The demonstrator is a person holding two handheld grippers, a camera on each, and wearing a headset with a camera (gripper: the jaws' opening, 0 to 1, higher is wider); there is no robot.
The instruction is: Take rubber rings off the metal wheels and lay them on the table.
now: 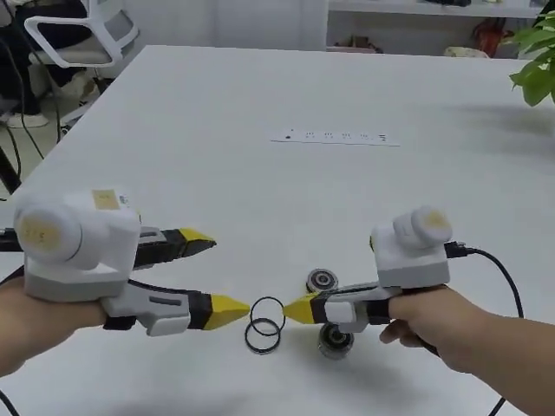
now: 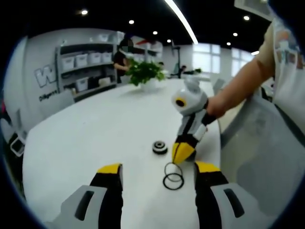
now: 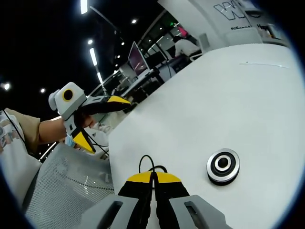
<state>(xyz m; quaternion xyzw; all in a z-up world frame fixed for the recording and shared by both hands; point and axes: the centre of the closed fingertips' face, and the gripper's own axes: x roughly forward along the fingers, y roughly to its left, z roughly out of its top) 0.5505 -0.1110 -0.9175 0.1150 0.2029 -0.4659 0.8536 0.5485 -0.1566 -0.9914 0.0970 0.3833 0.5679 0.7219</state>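
Observation:
Two black rubber rings show near the table's front edge: one [image 1: 263, 337] lies flat, the other [image 1: 267, 309] reaches the tip of my right gripper [image 1: 293, 309]. That gripper is shut, with the ring's [image 3: 141, 162] edge pinched at its yellow tips [image 3: 152, 175]. One metal wheel [image 1: 322, 280] sits just beyond it, seen as the wheel [image 3: 223, 166] on the right of the right gripper view. A second wheel [image 1: 335, 340] lies partly under the right gripper. My left gripper [image 1: 217, 273] hovers open to the left, its jaws [image 2: 158, 168] framing both rings [image 2: 173, 181].
A white strip with small markings [image 1: 334, 136] lies mid-table. An office chair [image 1: 78, 39] stands past the far left corner and a green plant [image 1: 538, 61] at the far right. The right gripper's cable [image 1: 499, 264] trails to the right.

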